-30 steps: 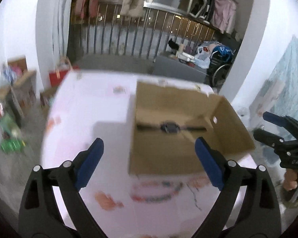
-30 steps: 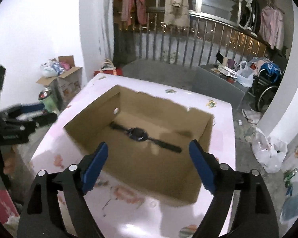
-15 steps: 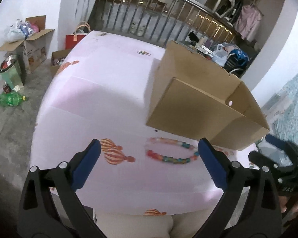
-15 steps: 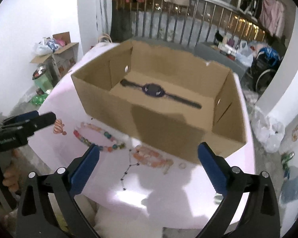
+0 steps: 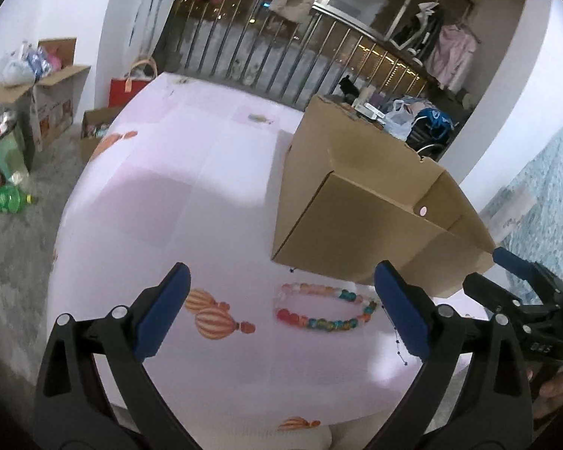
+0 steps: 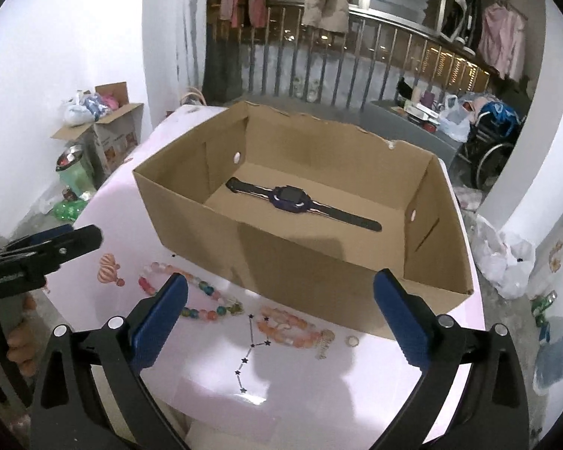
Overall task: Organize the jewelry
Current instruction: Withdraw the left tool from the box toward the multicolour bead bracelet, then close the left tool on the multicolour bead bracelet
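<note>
An open cardboard box (image 6: 311,262) stands on the pink table (image 5: 191,202) and holds a dark wristwatch (image 6: 296,200). In front of it lie a multicoloured bead bracelet (image 5: 324,309), also in the right wrist view (image 6: 191,300), a pink bead bracelet (image 6: 287,328), a thin black star chain (image 6: 249,352) and a small ring (image 6: 352,341). My left gripper (image 5: 281,311) is open and empty above the bead bracelet. My right gripper (image 6: 279,311) is open and empty above the front jewelry.
The box (image 5: 360,210) fills the table's right side. Cardboard boxes (image 5: 45,86), a red bag (image 5: 129,88) and bottles (image 5: 3,198) sit on the floor left. A metal railing (image 6: 356,60) with hung clothes is behind. White plastic bags (image 6: 506,258) lie on the right.
Both grippers have pulled back from over the box toward the table's front edge and lowered. The jewelry in front of the box is now in view. Both stay open.
</note>
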Action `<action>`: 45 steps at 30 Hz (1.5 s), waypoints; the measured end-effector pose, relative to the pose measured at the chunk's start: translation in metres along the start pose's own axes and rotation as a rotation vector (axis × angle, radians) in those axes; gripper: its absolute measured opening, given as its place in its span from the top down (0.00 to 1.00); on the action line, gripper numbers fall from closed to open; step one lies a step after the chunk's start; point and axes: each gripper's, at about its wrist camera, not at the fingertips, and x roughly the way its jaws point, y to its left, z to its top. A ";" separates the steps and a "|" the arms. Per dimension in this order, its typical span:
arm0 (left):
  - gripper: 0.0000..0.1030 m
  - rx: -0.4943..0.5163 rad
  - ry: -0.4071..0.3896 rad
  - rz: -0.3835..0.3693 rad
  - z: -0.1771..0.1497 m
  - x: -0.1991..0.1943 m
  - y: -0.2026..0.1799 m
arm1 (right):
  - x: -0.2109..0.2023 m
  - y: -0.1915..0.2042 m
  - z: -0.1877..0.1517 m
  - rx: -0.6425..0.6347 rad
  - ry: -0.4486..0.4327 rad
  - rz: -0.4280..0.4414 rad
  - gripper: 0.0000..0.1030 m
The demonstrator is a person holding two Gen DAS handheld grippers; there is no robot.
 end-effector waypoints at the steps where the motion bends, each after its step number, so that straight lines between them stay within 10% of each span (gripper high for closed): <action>1: 0.08 0.014 -0.006 0.003 0.000 0.001 -0.003 | -0.001 0.001 0.000 -0.001 -0.012 0.004 0.06; 19: 0.08 0.077 -0.061 0.152 -0.001 0.009 0.004 | 0.004 0.000 -0.011 0.042 -0.015 0.125 0.06; 34: 0.08 0.257 0.021 0.120 -0.019 0.058 -0.018 | 0.032 -0.007 -0.032 0.076 0.055 0.171 0.23; 45: 0.08 0.428 0.126 0.247 -0.049 0.079 -0.031 | 0.048 -0.003 -0.037 0.078 0.091 0.206 0.34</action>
